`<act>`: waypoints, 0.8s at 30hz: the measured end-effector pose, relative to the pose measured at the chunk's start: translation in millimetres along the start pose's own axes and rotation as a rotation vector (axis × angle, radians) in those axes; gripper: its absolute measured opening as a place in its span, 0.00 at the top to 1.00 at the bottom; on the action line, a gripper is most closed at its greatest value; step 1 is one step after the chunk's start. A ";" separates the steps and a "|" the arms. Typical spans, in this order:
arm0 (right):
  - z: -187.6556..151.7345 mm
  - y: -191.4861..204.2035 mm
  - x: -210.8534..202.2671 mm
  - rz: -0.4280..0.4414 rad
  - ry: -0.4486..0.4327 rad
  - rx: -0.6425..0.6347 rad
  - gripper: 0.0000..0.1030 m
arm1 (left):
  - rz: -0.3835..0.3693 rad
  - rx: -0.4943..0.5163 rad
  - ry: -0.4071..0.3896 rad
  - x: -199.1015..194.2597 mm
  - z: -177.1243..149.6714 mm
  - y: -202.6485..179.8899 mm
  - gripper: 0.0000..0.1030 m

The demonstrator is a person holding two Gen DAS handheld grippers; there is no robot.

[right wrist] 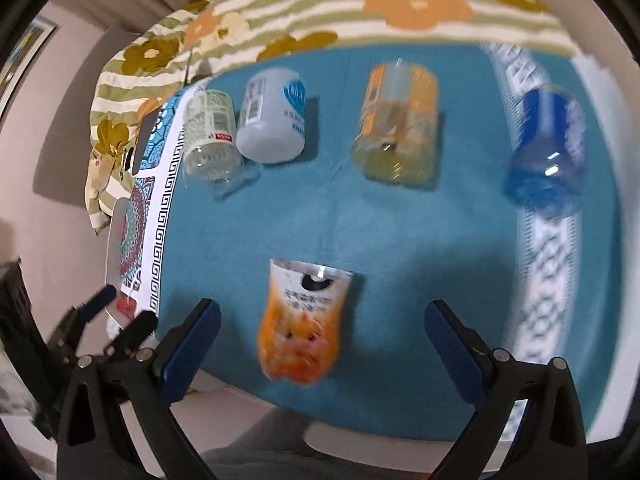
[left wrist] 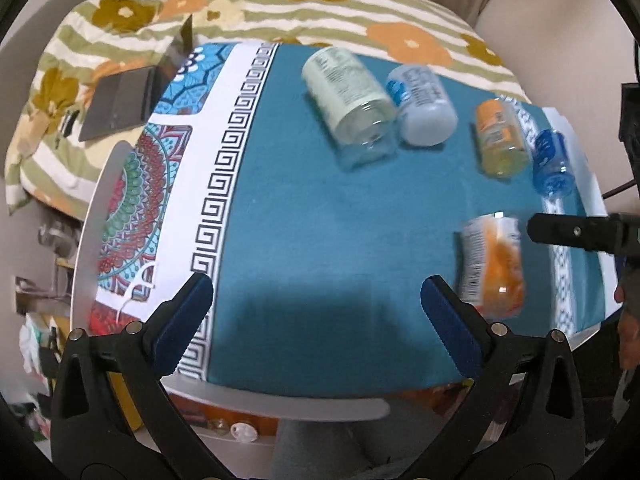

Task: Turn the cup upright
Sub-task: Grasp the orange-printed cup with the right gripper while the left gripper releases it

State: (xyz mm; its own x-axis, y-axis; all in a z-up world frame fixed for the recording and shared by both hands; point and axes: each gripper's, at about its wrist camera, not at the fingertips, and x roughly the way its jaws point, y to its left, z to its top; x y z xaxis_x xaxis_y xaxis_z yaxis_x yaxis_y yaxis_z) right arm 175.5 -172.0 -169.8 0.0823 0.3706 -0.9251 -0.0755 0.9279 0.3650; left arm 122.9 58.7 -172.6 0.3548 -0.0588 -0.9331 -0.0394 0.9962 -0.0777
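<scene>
nearby, clear plastic orange cup (right wrist: 300, 324) lies between open right tool (right wrist: 322, 334) pads.

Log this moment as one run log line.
orange cup: between open right tongs, not gripped | left tongs: open, empty | four other cups: behind on teal cloth

Teal tablecloth (left wrist: 320, 208): matt woven cloth, printed white key-pattern border. Table rim (left wrist: 90, 216) below it: smooth, pale, faint sheen. Five cups, all thin plastic with printed wrap labels. Orange fruit-print cup (right wrist: 302, 328): glossy clear plastic, blurred. Blue cup (right wrist: 546, 156): glossy tinted see-through plastic. Yellow-orange cup (right wrist: 398, 128): clear, shiny base. Green-label cup (left wrist: 350, 102): clear glossy plastic. Pale grey cup (left wrist: 424, 106): frosted, matt. Gripper fingers (left wrist: 182, 320): matt black plastic, blue ridged pads, shiny metal screws. Floral bedding (left wrist: 248, 4): soft matt cloth.
</scene>
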 end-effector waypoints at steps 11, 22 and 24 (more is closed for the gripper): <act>14.4 -6.3 42.3 0.053 0.149 0.130 0.25 | -0.018 0.049 0.032 26.9 10.0 19.4 0.00; 23.0 -12.3 53.1 0.030 0.182 0.148 0.47 | -0.021 0.061 0.040 34.1 16.6 26.1 0.00; 21.9 -13.1 52.0 0.032 0.183 0.144 0.49 | -0.021 0.067 0.037 33.3 17.4 25.5 0.00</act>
State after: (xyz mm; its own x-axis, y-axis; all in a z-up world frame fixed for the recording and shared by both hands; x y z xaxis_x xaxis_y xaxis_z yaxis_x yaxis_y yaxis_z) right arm 202.6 -164.0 -220.4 -0.1004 0.3985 -0.9116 0.0686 0.9169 0.3933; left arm 150.0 83.2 -199.5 0.3196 -0.0810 -0.9441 0.0306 0.9967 -0.0751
